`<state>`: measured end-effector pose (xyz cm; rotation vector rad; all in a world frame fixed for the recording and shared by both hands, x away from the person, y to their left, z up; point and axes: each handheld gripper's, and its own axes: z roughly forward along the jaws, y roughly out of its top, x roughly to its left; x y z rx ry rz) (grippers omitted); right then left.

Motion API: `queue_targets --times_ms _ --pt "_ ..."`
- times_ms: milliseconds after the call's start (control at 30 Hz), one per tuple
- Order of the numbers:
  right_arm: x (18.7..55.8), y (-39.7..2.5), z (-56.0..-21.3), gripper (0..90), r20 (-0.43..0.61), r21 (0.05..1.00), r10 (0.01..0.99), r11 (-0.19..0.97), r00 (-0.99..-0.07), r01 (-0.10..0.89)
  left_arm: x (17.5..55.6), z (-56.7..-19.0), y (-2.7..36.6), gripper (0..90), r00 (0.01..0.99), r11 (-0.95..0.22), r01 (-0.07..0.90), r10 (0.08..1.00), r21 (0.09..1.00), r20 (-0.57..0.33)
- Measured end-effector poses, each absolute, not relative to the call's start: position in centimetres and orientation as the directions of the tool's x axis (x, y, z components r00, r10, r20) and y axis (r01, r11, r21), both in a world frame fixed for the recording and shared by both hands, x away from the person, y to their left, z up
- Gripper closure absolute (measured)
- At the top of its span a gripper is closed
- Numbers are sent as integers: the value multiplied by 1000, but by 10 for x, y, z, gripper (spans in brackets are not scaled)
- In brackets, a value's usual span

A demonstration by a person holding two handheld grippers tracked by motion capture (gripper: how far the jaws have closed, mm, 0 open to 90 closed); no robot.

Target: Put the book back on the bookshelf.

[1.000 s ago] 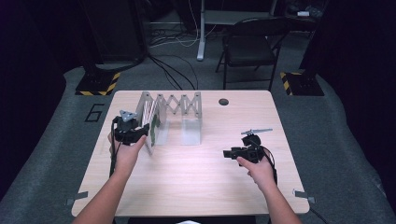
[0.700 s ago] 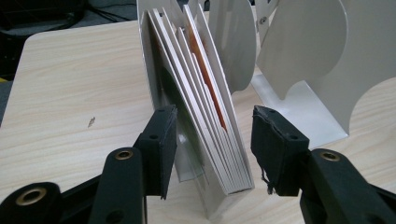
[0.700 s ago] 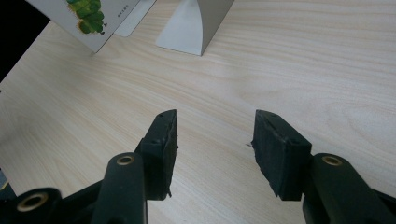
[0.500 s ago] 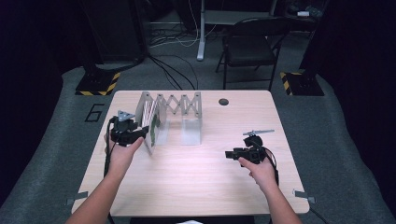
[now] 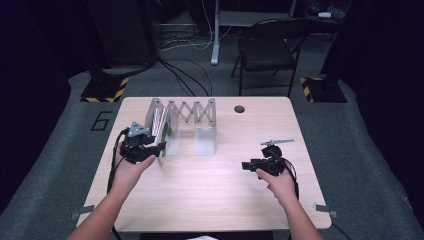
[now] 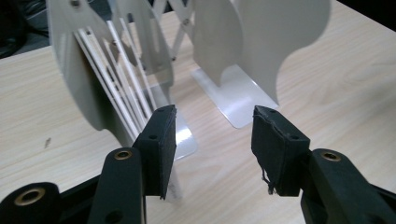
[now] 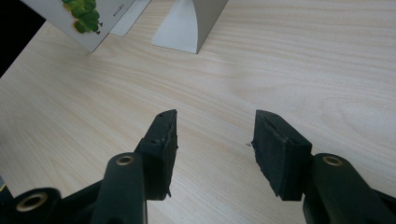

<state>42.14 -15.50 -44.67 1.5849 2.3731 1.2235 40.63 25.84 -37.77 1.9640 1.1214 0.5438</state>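
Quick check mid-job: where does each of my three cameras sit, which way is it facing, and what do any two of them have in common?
High view: above the person's side, looking forward and down on the table; both forearms, left claw and right claw show.
Left gripper view: rides the left claw, facing the expanding file rack and its thin books; black jaws apart.
Right gripper view: rides the right claw, facing bare tabletop; jaws apart.
Shared: both gripper views and the high view show the rack.

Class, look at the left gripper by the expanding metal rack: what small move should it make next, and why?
Probably ease the left gripper forward and slightly left onto the thin books in the rack. Its fingers are open and hold nothing, and the left one is already level with the books' lower edges. The right gripper is open over bare table.
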Motion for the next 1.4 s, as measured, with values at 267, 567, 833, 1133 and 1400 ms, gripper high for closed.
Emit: queue_targets --times_ms 267,567,833,1133,1400 --pt "420 -153 -444 496 369 626 795 171 -482 761 393 -378 253 498 564 -325 501 826 802 -17" --pt "421 -145 -443 496 359 624 791 191 -495 758 374 -393 246 495 600 -367 488 800 792 0" --pt "422 -144 -443 496 354 633 789 193 -503 749 358 -407 241 494 657 -412 457 754 788 13" --pt "421 -145 -443 496 355 630 791 191 -498 753 346 -427 243 488 676 -415 454 737 789 -1" --pt "421 -145 -443 495 354 630 792 191 -497 753 345 -442 247 464 669 -392 467 743 793 -27"
